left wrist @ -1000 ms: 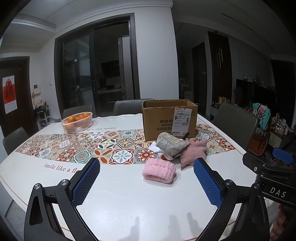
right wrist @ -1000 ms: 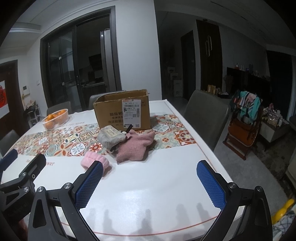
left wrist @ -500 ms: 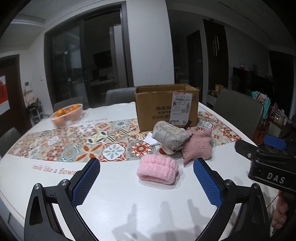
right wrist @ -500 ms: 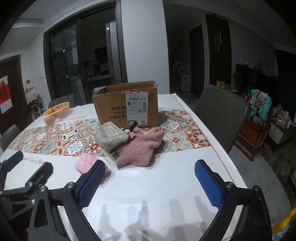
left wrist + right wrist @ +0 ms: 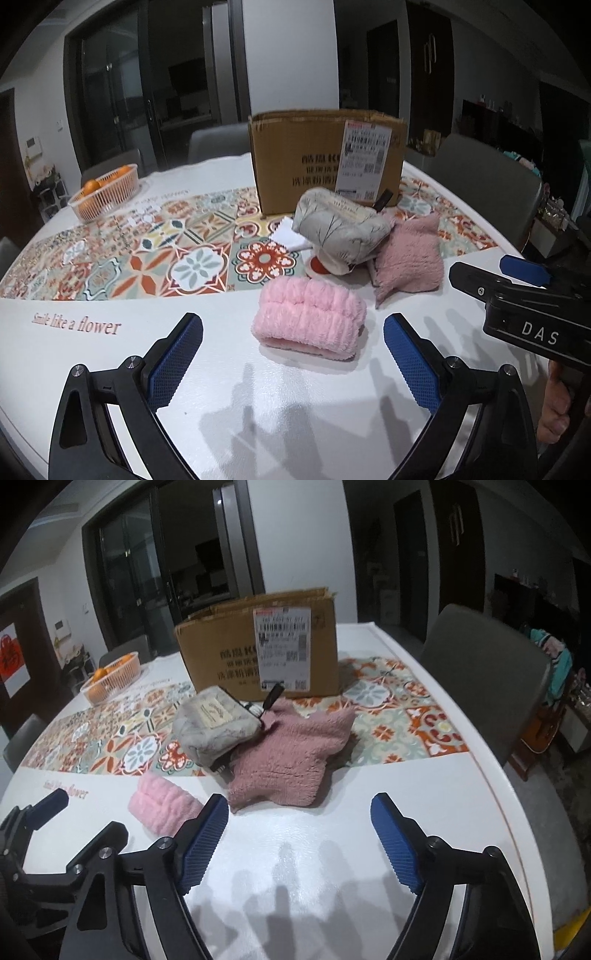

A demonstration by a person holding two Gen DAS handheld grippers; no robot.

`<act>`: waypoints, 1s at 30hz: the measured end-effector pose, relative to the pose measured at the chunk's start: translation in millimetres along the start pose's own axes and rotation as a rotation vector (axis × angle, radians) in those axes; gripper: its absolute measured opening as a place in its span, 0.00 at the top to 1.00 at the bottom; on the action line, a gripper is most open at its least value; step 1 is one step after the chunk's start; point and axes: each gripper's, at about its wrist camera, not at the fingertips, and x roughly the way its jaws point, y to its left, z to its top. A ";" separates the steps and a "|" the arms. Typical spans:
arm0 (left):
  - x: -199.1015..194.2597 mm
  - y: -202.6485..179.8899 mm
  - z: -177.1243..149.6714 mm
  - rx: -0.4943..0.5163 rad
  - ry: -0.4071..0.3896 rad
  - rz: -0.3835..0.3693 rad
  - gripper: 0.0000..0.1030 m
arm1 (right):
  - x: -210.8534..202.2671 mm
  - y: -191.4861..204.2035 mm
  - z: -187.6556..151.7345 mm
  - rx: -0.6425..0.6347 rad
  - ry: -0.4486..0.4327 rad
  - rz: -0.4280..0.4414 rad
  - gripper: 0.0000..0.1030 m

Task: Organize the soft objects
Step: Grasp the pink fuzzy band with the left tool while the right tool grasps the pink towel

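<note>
Toward the near edge of the table (image 5: pixel 92 373), on its plain white margin just short of the patterned runner, a light pink fluffy roll (image 5: pixel 309 317) is lying flat, and the left gripper (image 5: pixel 293 356) is held low in front of it with its blue pads spread wide and nothing between them. Behind the roll, a grey fabric pouch (image 5: pixel 341 229) is seen leaning on a dusty-pink plush piece (image 5: pixel 291 757), both at the foot of an open cardboard box (image 5: pixel 325 158) that stands further back on the runner. The right gripper (image 5: pixel 301 843) is likewise spread and empty, aimed at the near end of the plush piece. The step in hand is judged to be the pick-up of the pink roll, with the box as the likely destination, though that is only assumed from the task. For a sound grasp, the left pads should be carried forward until the roll sits fully between them, kept low enough to catch its lower fold, and closed across its short width. Being soft, the roll is expected to compress and sag, so a firm squeeze near its middle is advised. Care should be taken that the two tools, now close together, are not knocked against each other.
</note>
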 end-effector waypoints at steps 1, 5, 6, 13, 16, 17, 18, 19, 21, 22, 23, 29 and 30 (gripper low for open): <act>5.1 -0.2 0.4 0.004 0.010 0.001 0.03 | 5.7 -0.1 0.4 -0.001 0.011 0.004 0.22; 22.2 -2.3 2.2 0.028 0.043 -0.008 0.03 | 25.2 -3.9 2.7 0.002 0.054 0.021 0.27; 25.8 -2.8 3.0 0.035 0.049 -0.011 0.03 | 29.6 -4.7 3.6 0.005 0.063 0.025 0.28; 49.2 -6.4 8.2 0.070 0.081 -0.023 0.03 | 55.9 -9.9 8.3 0.031 0.113 0.051 0.39; 57.7 -7.4 8.0 0.076 0.101 -0.033 0.03 | 63.7 -12.2 8.7 0.033 0.130 0.055 0.44; 60.0 -7.6 7.9 0.075 0.106 -0.035 0.03 | 66.6 -12.3 8.4 0.031 0.135 0.054 0.45; 62.4 -7.6 7.8 0.072 0.113 -0.039 0.05 | 68.2 -12.5 8.4 0.031 0.140 0.056 0.47; 64.5 -7.4 8.0 0.069 0.120 -0.041 0.06 | 70.8 -12.8 8.5 0.032 0.149 0.062 0.50; 68.7 -6.1 7.5 0.056 0.137 -0.052 0.10 | 75.0 -13.7 8.7 0.037 0.158 0.068 0.54; 70.7 -5.4 7.4 0.048 0.146 -0.057 0.12 | 76.5 -14.1 8.7 0.038 0.160 0.067 0.57; 72.2 -4.1 7.3 0.038 0.155 -0.068 0.15 | 77.9 -13.7 8.8 0.038 0.164 0.068 0.58; 70.6 -2.8 9.0 0.024 0.150 -0.084 0.33 | 74.8 -10.8 9.7 0.040 0.156 0.069 0.77; 69.6 -2.6 9.5 0.023 0.147 -0.086 0.38 | 72.9 -10.9 10.3 0.042 0.150 0.066 0.80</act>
